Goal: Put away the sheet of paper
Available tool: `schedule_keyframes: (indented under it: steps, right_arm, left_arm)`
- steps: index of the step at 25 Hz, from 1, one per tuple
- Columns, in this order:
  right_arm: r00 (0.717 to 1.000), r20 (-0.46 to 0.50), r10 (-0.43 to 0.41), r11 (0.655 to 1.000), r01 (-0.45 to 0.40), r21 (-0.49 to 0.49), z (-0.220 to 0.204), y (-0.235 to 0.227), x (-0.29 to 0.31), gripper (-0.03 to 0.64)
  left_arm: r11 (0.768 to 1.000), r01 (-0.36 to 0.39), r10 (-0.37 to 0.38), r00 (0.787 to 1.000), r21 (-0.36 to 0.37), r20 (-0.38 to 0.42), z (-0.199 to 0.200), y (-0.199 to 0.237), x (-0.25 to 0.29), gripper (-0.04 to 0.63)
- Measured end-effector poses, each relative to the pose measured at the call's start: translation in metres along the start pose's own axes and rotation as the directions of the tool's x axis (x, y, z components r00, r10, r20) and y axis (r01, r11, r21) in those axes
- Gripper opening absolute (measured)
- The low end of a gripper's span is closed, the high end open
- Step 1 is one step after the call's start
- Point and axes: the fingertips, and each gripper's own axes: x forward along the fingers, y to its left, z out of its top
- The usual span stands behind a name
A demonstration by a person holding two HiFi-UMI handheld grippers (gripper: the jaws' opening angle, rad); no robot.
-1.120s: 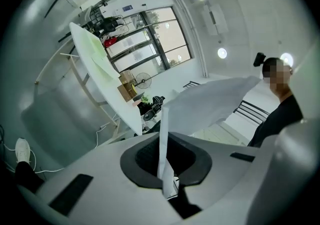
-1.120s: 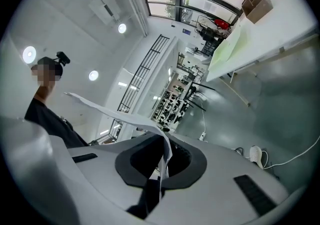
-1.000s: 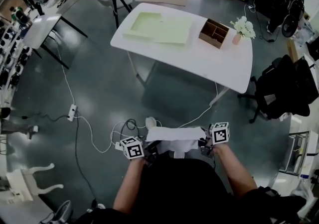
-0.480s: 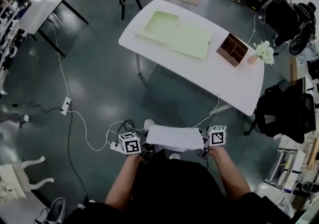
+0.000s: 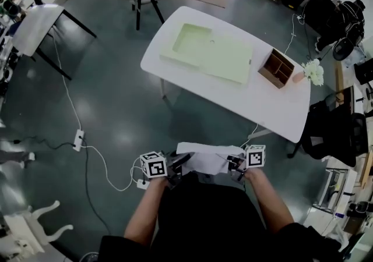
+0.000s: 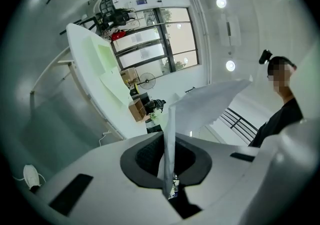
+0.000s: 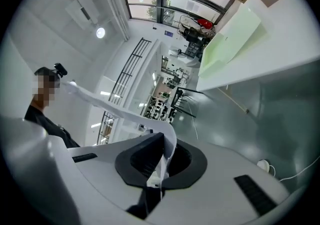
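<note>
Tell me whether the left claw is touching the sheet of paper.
Touching: the left gripper view shows the paper clamped edge-on in the left claw.

The left hand-held gripper (image 6: 167,168) hides the pinched edge of the sheet of paper (image 6: 210,101).

The white sheet of paper (image 5: 201,159) is held off the ground between the left gripper (image 5: 176,169) and the right gripper (image 5: 234,165), one side edge clamped in each pair of jaws; its middle buckles and curls upward, no longer flat
</note>
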Motion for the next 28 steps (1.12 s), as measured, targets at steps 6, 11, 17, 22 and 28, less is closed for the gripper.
schedule_keyframes:
  steps: [6, 11, 17, 22, 28]
  right_arm:
    - [0.998, 0.052, -0.028, 1.000, 0.028, 0.008, 0.024, 0.001, 0.029, 0.000]
    - [0.997, 0.074, -0.031, 0.999, 0.032, -0.018, 0.040, 0.005, 0.047, 0.000]
    - [0.996, 0.076, -0.037, 0.999, 0.040, -0.030, 0.047, 0.004, 0.051, 0.000]
    - [0.997, 0.071, -0.011, 0.998, 0.015, -0.057, 0.060, 0.002, 0.061, 0.000]
    - [0.995, 0.096, 0.033, 0.998, -0.028, -0.054, 0.082, -0.004, 0.072, 0.000]
  left_arm:
    - [0.998, 0.049, -0.048, 0.999, 0.039, -0.025, 0.043, 0.002, -0.008, 0.003]
    - [0.996, 0.083, -0.082, 0.996, 0.042, -0.024, 0.064, 0.005, -0.012, 0.003]
    - [0.997, 0.073, -0.072, 0.997, 0.038, -0.022, 0.074, 0.008, -0.011, 0.003]
    - [0.997, 0.051, -0.050, 0.999, 0.056, -0.019, 0.088, 0.015, -0.011, 0.003]
    - [0.993, 0.059, -0.059, 0.998, 0.099, -0.002, 0.112, 0.014, -0.006, 0.003]
